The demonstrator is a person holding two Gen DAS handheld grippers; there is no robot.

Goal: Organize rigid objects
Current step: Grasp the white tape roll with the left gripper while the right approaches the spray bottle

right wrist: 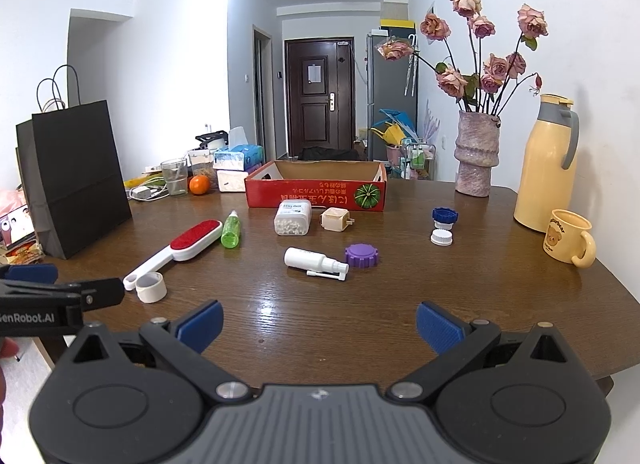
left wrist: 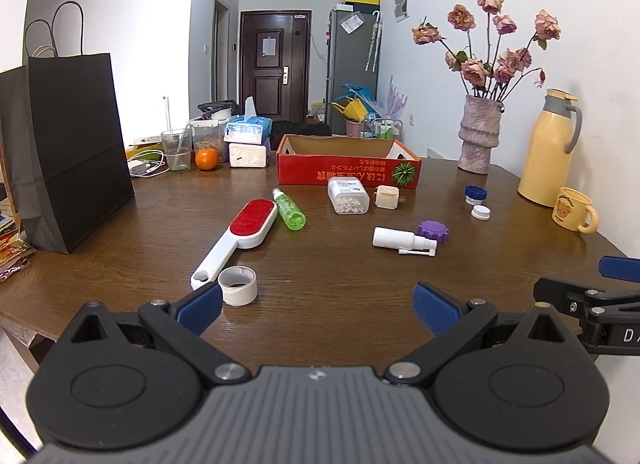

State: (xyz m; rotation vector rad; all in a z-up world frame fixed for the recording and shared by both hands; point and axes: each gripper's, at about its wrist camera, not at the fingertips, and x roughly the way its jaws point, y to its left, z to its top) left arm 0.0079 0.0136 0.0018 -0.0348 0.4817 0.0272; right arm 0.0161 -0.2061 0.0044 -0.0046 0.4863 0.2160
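Both grippers hover low over the wooden table, jaws spread wide and empty. Just ahead of the left gripper, off its left finger, sits a tape roll touching the lint brush. Ahead of the right gripper lies a white spray bottle beside a purple cap, with the red box far beyond.

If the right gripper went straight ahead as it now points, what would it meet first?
Most likely the white spray bottle lying on the table, with the purple cap beside it. The right gripper is open and empty; its height over the table is unclear.
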